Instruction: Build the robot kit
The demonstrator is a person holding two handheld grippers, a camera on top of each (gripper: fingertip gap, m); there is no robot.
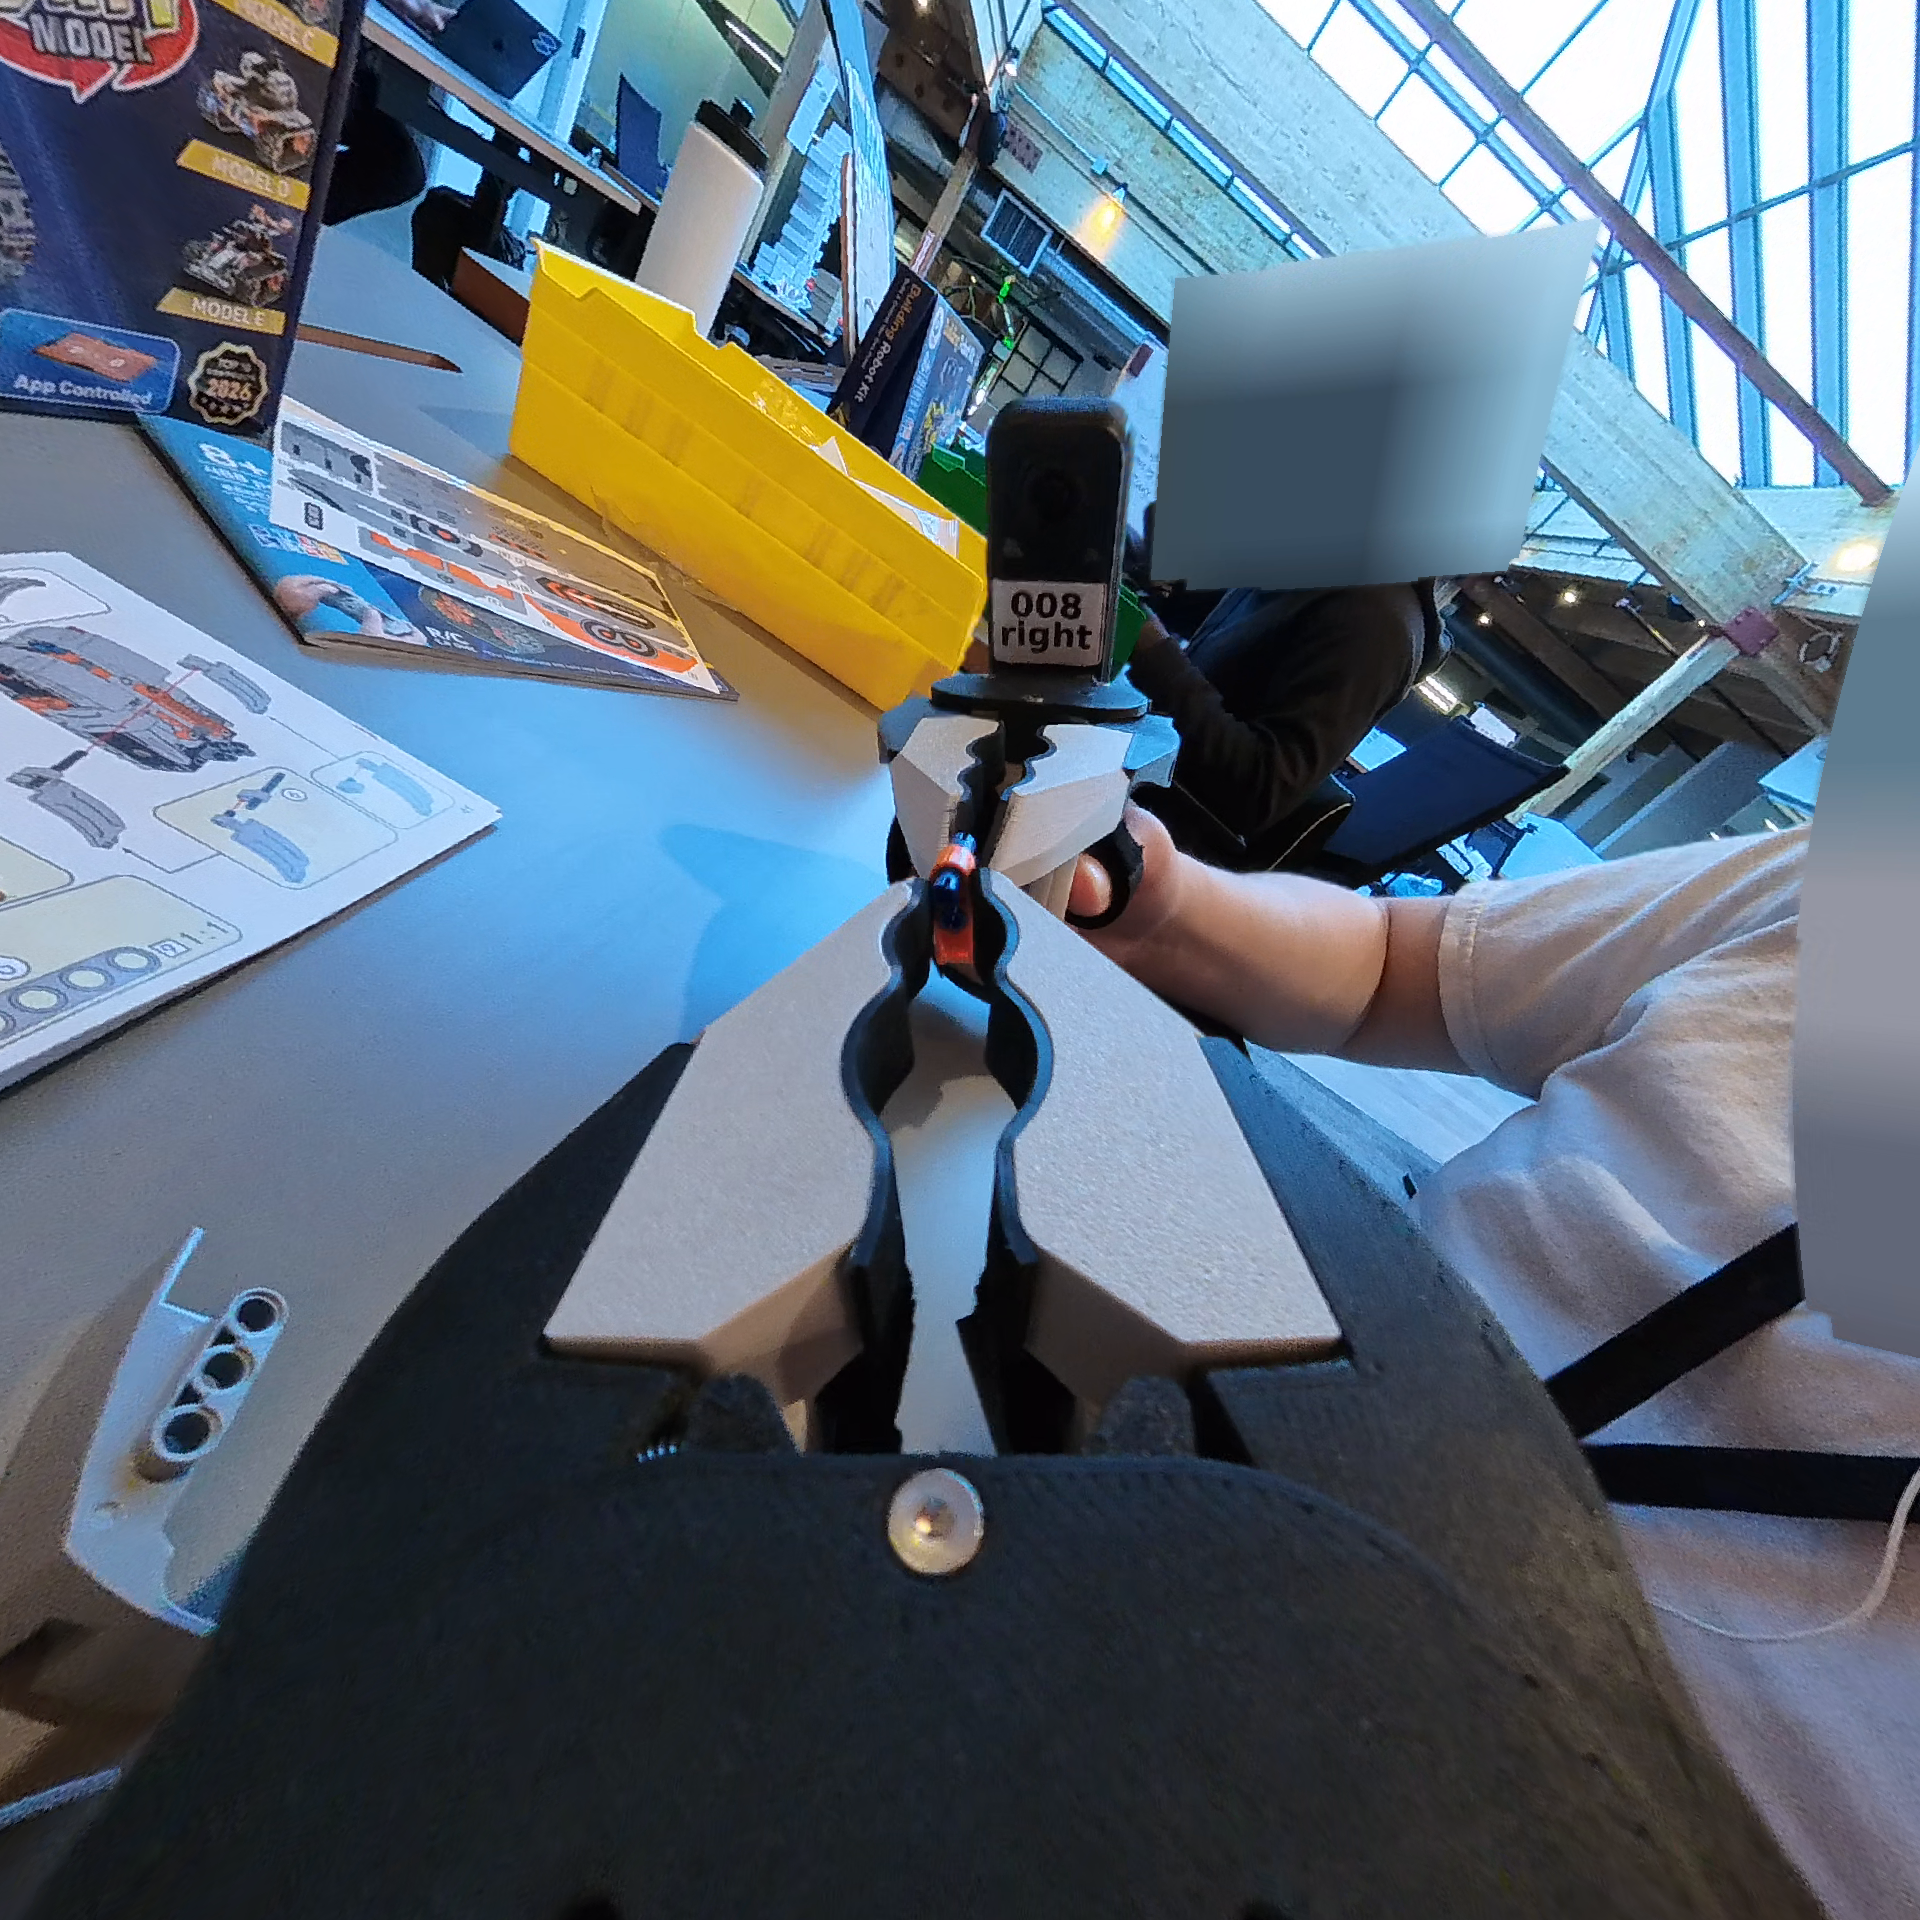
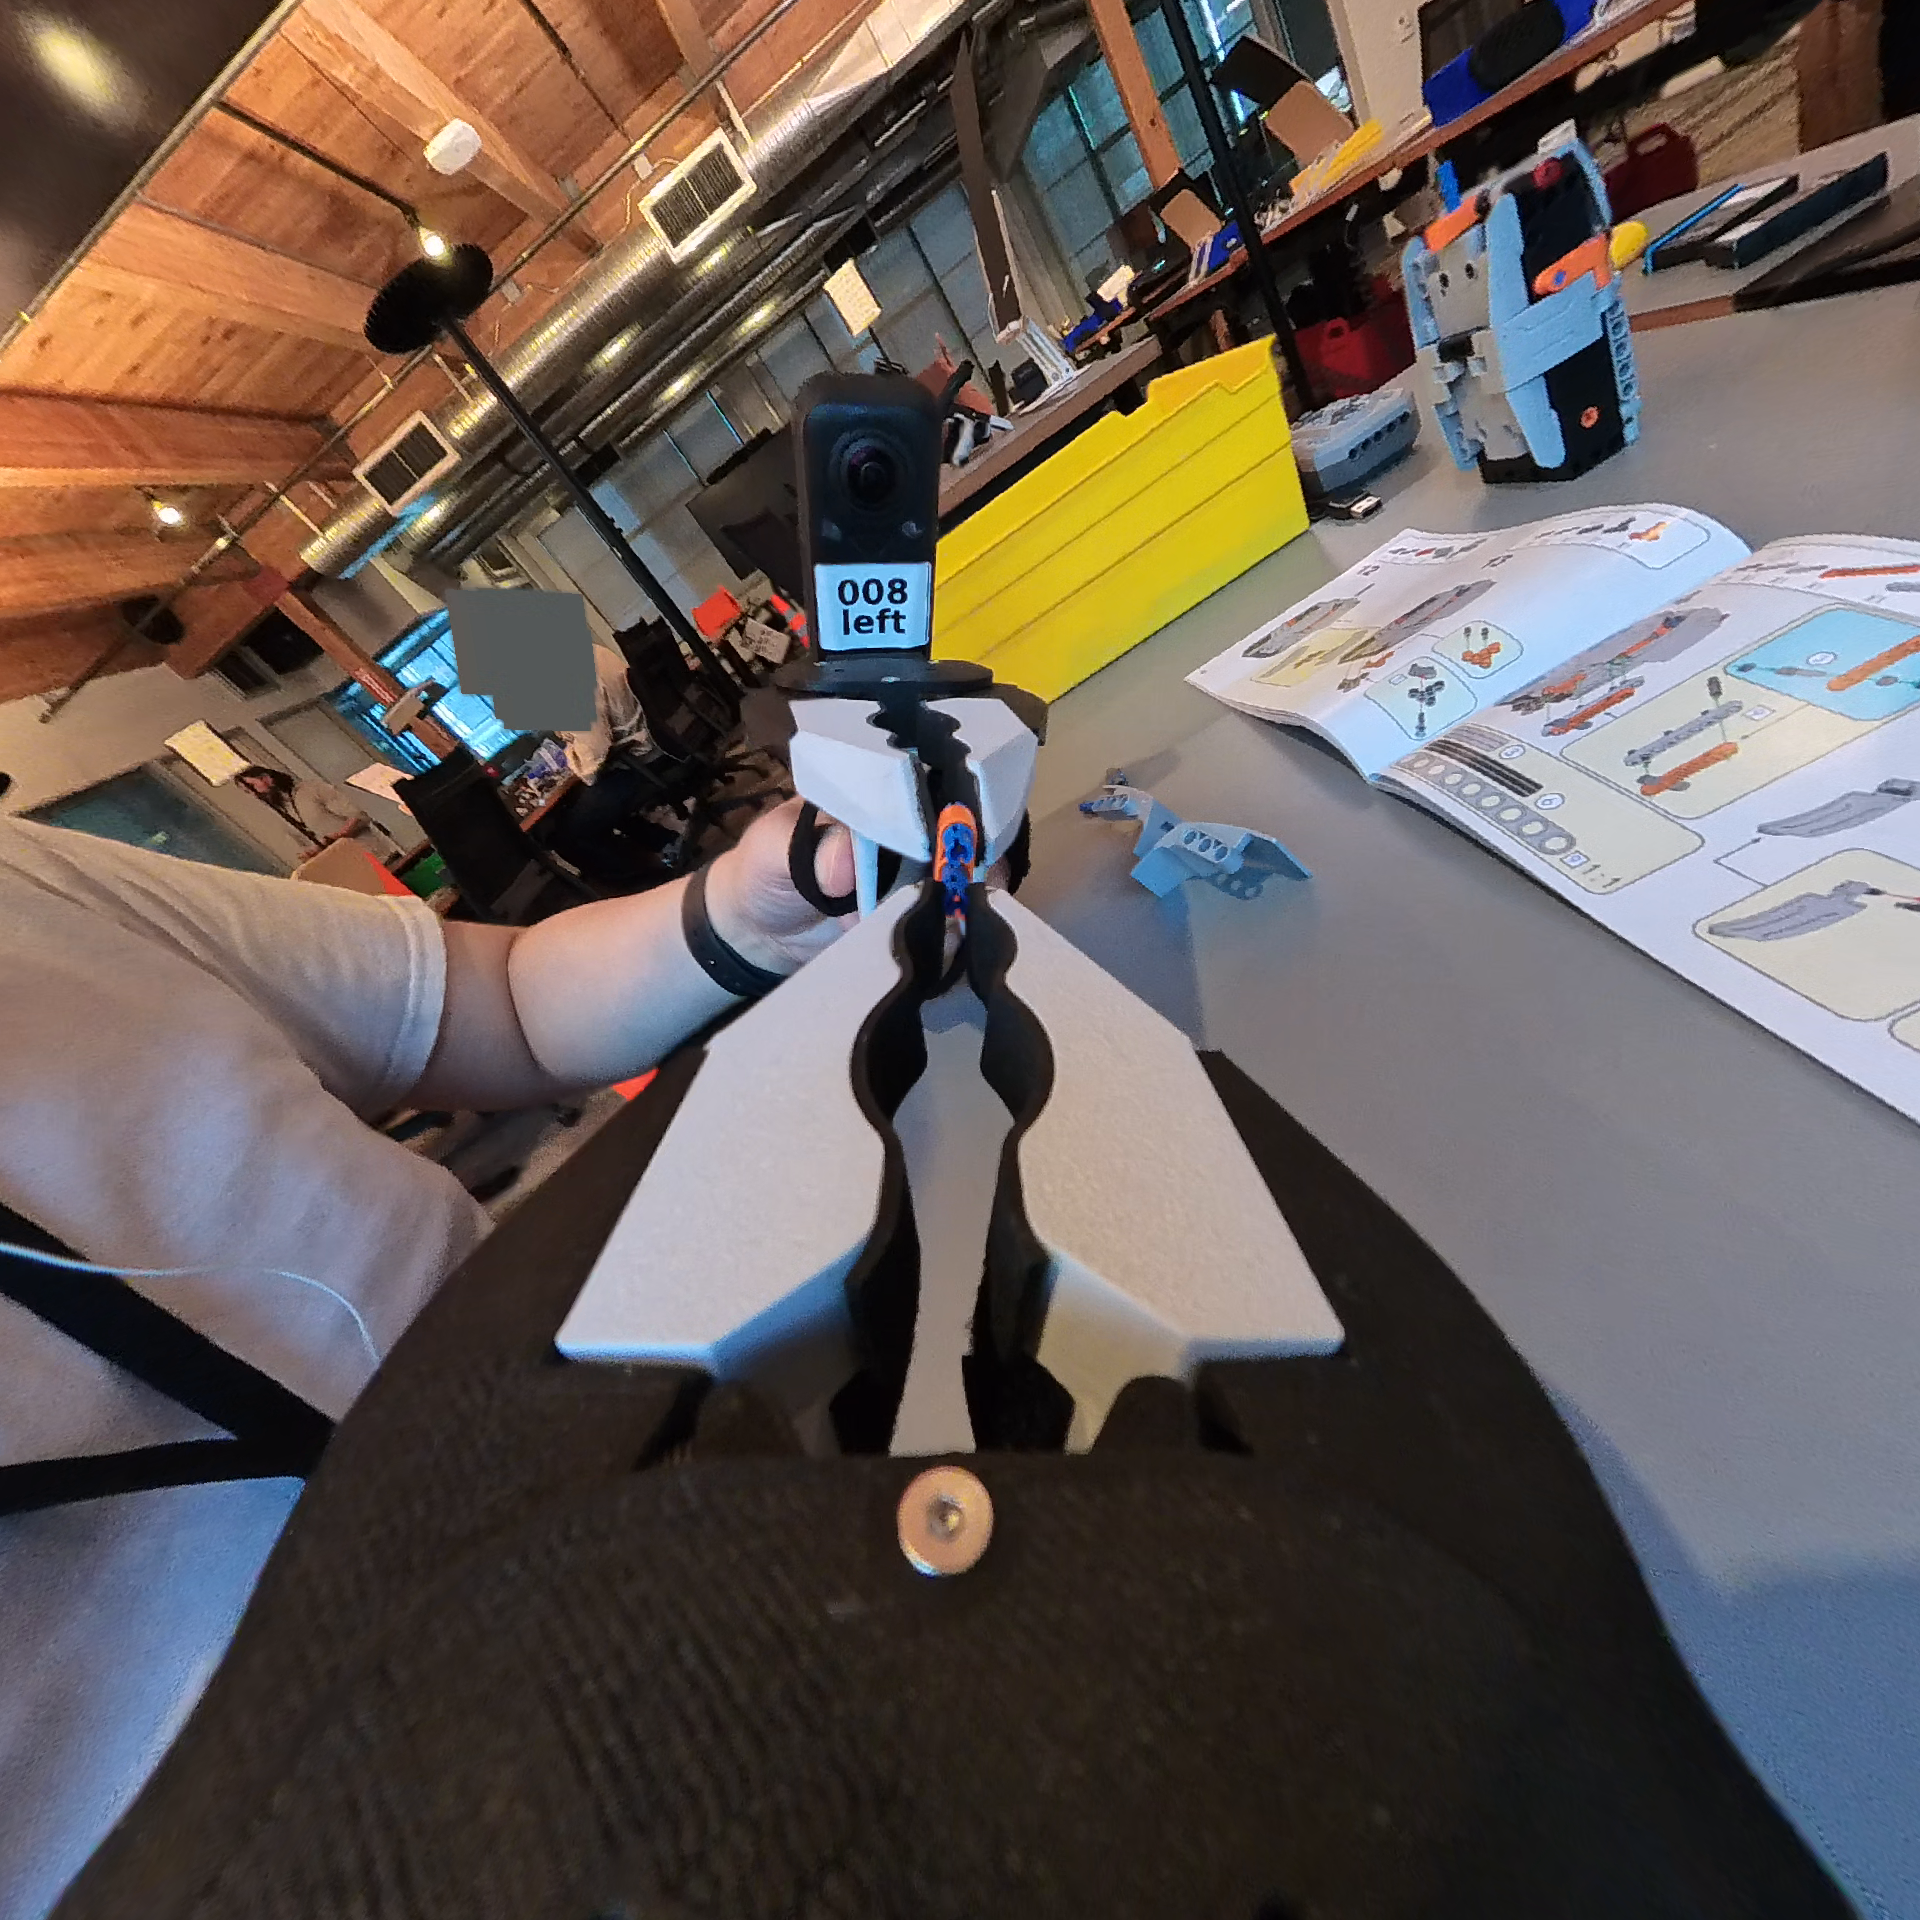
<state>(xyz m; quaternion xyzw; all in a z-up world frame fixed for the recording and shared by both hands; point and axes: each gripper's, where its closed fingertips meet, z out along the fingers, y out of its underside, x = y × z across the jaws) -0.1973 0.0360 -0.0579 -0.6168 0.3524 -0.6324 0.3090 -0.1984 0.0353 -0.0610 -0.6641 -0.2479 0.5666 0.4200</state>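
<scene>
Bench left side: box (image 1: 156, 208) of a building-brick kit is standing at the far left of the grey bench (image 1: 644, 831), with a sticker sheet (image 1: 488, 551) and an open instruction booklet (image 1: 187, 758) lying flat beside it.
Loose part: pale grey beam with round holes (image 1: 208, 1382) is lying near the left gripper's base, apart from both grippers.
Yellow bin: long yellow bin (image 1: 748, 488) is sitting behind the booklet, with a white roll (image 1: 701, 218) standing beyond it.
Left gripper: left gripper (image 1: 951, 914) is closing its tips almost fully on one end of the small orange-and-blue piece (image 1: 951, 904), leaving only a narrow gap behind them.
Held piece: orange-and-blue piece is hanging in the air above the bench, between the two grippers, which are meeting tip to tip.
Handling: piece is looking like light, stiff, smooth plastic, likely slippery and easy to twist out; the short orange body seems the surest place to pinch, since the thin blue pin offers little surface.
Right gripper: right gripper (image 2: 956, 883) is pinching the other end of the same piece (image 2: 956, 852), its tips nearly shut.
Bench right side: part-built grey, black and orange model (image 2: 1517, 332) is standing upright far off, and a small grey sub-assembly (image 2: 1205, 852) is lying near the grippers.
</scene>
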